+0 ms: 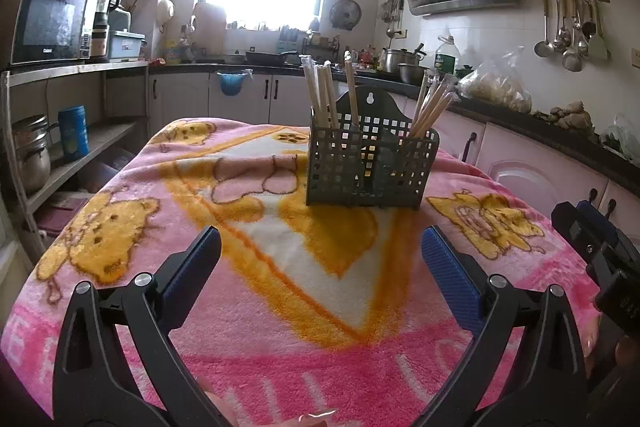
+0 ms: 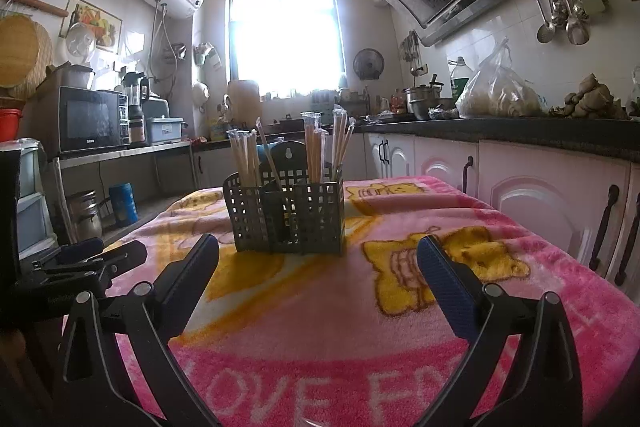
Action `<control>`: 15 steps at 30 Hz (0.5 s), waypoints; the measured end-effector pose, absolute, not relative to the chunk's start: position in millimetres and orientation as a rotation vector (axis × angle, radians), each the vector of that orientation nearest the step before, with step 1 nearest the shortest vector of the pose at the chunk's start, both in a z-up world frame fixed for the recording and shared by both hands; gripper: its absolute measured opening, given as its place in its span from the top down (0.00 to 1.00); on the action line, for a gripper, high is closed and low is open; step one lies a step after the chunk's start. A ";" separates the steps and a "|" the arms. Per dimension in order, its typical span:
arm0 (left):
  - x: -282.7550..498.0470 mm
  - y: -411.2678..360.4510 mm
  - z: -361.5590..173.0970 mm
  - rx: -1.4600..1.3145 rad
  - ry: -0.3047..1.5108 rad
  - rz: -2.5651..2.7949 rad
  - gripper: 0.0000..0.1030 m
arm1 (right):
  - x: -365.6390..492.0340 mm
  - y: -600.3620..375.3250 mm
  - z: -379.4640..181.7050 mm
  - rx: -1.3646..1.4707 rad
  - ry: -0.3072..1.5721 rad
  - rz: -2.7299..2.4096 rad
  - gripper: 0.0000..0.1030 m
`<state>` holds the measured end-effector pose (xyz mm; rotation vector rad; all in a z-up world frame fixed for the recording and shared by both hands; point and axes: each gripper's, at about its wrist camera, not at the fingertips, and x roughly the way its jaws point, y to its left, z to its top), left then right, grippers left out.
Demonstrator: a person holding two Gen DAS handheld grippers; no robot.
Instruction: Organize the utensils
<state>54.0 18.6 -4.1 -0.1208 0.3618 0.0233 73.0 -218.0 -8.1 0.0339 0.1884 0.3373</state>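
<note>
- Here the caddy stands upright at frame centre on the blanketed worktop, wrapped chopsticks sticking up from its outer compartments.
- Left tool: jaws wide, empty, caddy straight ahead and slightly right.
- Right tool: jaws wide, empty, caddy ahead and slightly left.
- Judging by apparent closeness, the right tool seems nearer.

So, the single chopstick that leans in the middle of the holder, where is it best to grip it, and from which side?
Probably near its top end, coming from above with the right tongs. The single chopstick leans left, and only its upper part stands free above the holder; lower down the mesh walls and the back plate block access. The neighbouring bundles stand close, so a narrow pinch seems wise.
</note>
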 end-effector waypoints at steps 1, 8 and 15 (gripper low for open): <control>54.2 18.5 -4.2 -0.121 0.363 0.024 0.11 | 72.9 -218.0 -8.2 0.034 0.190 0.338 0.06; 54.8 18.8 -4.4 -0.123 0.362 0.023 0.11 | 73.5 -217.3 -11.2 0.030 0.196 0.340 0.06; 54.5 19.0 -4.3 -0.121 0.362 0.022 0.11 | 73.9 -217.7 -12.3 0.033 0.200 0.339 0.06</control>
